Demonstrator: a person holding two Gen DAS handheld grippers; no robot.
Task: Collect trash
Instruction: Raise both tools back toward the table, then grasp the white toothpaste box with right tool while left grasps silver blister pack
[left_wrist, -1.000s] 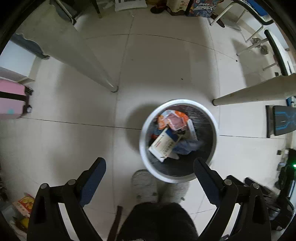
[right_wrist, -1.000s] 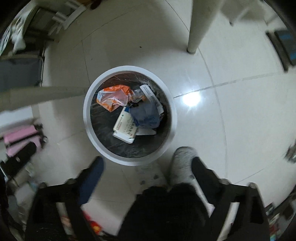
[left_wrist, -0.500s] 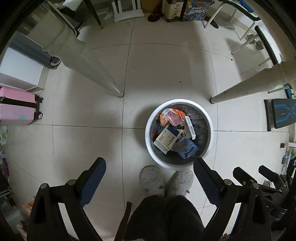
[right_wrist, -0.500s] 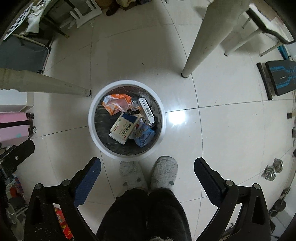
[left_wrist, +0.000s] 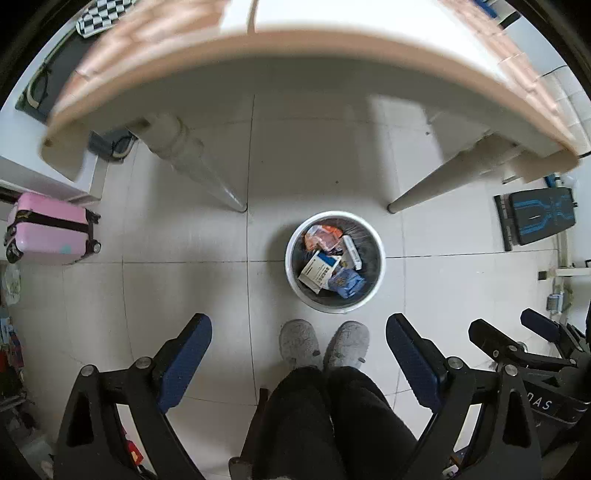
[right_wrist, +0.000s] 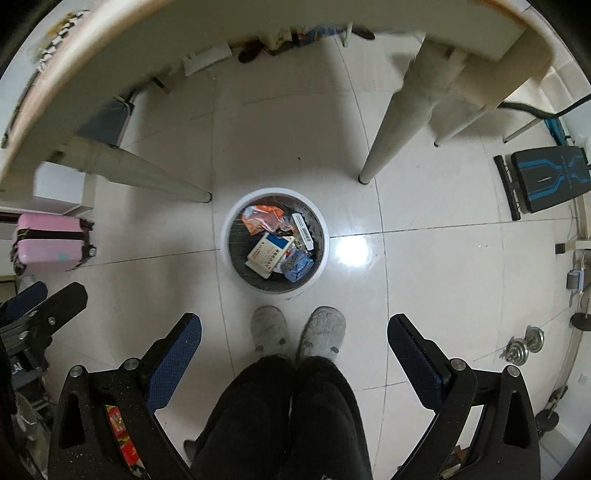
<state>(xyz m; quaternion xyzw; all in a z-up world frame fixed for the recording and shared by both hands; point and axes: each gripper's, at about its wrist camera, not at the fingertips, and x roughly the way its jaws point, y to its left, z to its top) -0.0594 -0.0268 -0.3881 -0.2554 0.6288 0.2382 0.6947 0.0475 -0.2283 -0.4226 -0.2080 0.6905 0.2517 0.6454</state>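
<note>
A round white trash bin stands on the tiled floor under the table edge; it also shows in the right wrist view. Inside lie an orange wrapper, a white and blue box, a blue packet and a white strip. My left gripper is open and empty, high above the floor. My right gripper is open and empty too. The right gripper's black fingers show at the left view's right edge.
A white table with pale legs spans the top of both views. A pink suitcase stands at the left, a black and blue bench at the right. The person's grey slippers are just before the bin.
Both grippers have risen well away from the bin, which now looks much smaller. The table's edge has come into view at the top. Both grippers stay open.
</note>
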